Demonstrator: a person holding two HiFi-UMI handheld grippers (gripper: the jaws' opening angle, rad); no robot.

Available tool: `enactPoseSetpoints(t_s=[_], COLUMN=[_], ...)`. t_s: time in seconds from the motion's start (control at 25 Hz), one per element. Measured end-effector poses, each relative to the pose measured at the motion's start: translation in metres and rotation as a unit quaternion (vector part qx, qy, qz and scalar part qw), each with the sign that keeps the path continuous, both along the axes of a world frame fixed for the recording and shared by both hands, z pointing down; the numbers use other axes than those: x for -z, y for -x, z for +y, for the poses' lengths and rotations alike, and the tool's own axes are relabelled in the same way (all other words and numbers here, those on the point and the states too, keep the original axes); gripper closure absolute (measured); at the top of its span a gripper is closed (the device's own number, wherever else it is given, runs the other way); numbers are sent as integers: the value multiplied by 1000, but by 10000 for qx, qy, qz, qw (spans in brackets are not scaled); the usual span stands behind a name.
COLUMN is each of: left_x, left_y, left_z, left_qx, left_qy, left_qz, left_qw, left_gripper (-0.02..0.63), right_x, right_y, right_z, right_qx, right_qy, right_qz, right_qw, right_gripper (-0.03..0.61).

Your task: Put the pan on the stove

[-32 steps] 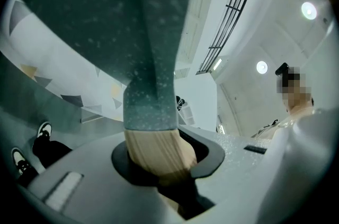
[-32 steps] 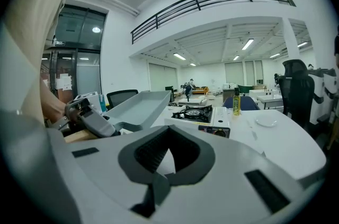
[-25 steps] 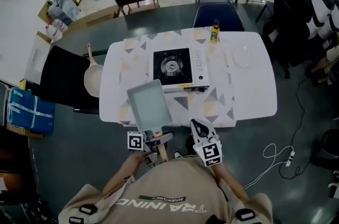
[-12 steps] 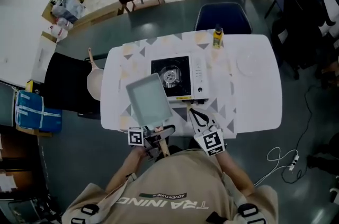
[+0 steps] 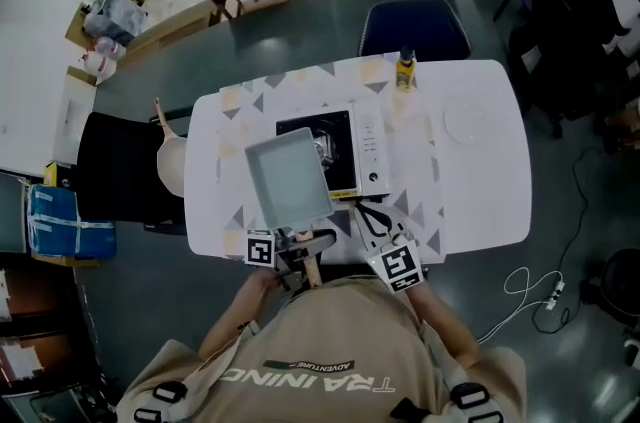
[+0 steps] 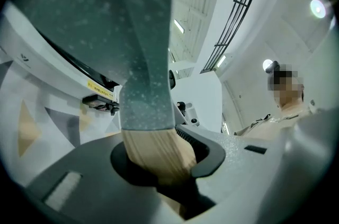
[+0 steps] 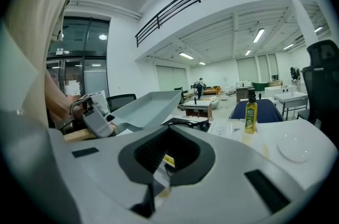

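Left gripper (image 5: 297,248) was clamped on the pale wooden handle (image 6: 156,157) of the square grey speckled pan (image 5: 288,179). And the pan was up in the air, tilted, over the white patterned table (image 5: 470,196), with its far corner just overlapping the left edge of the black-and-white portable gas stove (image 5: 368,151). Right gripper (image 5: 372,216) waited nearby, tongs pressed together on nothing. The danger I saw was a hold that far out on the handle. The pan could twist or droop, clip the stove's rim, and shove it.
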State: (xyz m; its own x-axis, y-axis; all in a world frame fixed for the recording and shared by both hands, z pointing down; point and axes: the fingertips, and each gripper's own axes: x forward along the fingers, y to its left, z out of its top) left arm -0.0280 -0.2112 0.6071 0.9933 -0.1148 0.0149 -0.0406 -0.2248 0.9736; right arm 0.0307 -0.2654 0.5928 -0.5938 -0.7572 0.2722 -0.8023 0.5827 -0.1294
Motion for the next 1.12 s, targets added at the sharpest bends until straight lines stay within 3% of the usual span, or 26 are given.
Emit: enactPoseSetpoints(t_s=[0.24,0.56,0.8,1.12], left_x=[-1,-12,-32,-39], left_y=[-7,-17,-15,-18], left_z=[-25,-50,-60,-66], left_qx=[-318,-622,-811,-977], left_qy=[-16,270,518,687], left_qz=[130,348,204,373], left_qw=[9994,9971,9951,9921], left_gripper=[525,523,518,517], right_x=[0,-5,-8,-10], right_y=[-5,-15,-15,-14], right_z=[-19,-31,-41,-52], right_qx=[-278,-765,-917,-963], right_qy=[16,211,363,436], right_qz=[81,119,145,166], right_qw=[9996,9968,9950,9943], right_gripper=[574,574,574,574])
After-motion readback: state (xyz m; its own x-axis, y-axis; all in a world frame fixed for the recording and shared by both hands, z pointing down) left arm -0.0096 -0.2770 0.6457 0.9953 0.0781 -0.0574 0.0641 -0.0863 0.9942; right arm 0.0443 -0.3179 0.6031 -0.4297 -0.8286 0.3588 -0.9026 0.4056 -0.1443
